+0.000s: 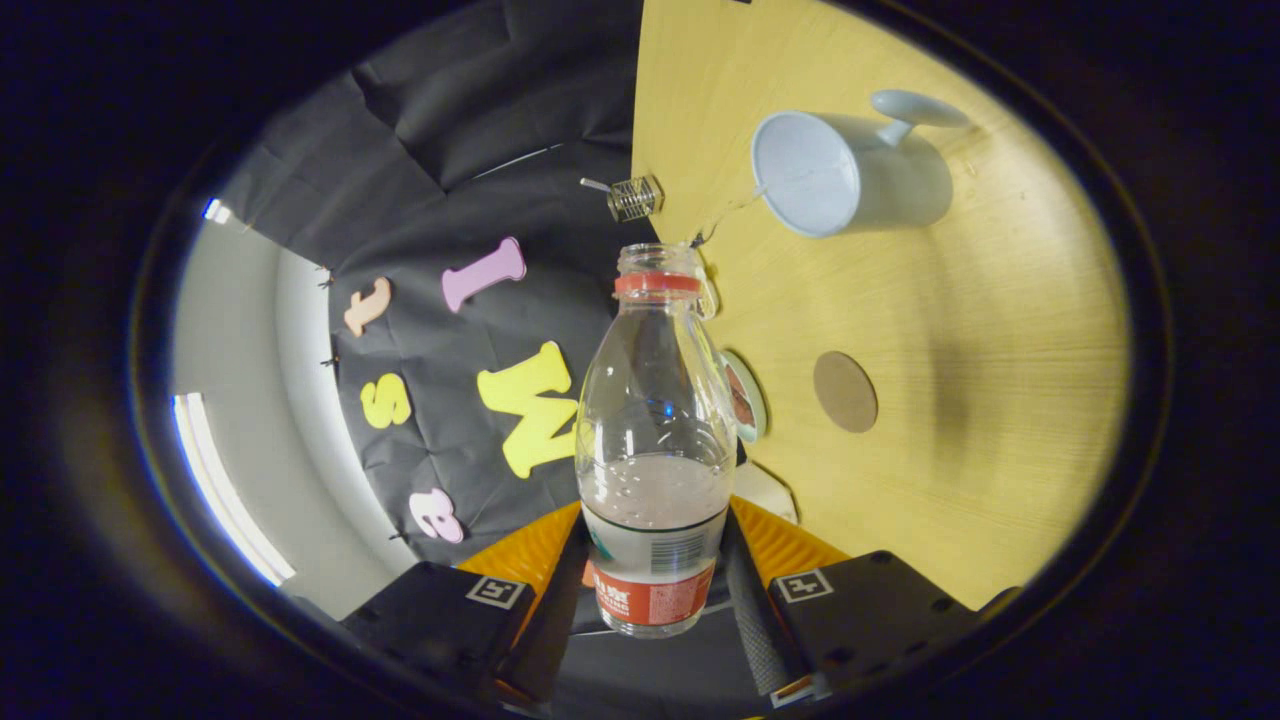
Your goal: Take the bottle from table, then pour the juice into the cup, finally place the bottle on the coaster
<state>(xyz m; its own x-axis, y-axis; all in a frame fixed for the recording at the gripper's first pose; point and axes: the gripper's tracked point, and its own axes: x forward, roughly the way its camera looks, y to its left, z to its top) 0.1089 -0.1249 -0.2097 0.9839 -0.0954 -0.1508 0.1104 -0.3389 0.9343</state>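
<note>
Fingers point(560, 590) are pressing from both sides on the lower body of the clear plastic bottle point(655, 440), which is sitting between them with its open, red-ringed neck pointing ahead. Liquid is pooling near the label end. Gripper point(655, 600) is rolling sideways, so the pale wooden table point(1000, 330) is appearing as a vertical plane. Beyond the neck, the light blue handled cup point(850, 175) is showing its mouth; the round brown coaster point(845, 391) is lying nearer. A small round object behind the bottle is mostly hidden.

This is a booth for filming tests: black cloth wall point(470, 130) hangs behind a wooden table point(1000, 330), with a white room wall point(240, 400) beyond the cloth.
</note>
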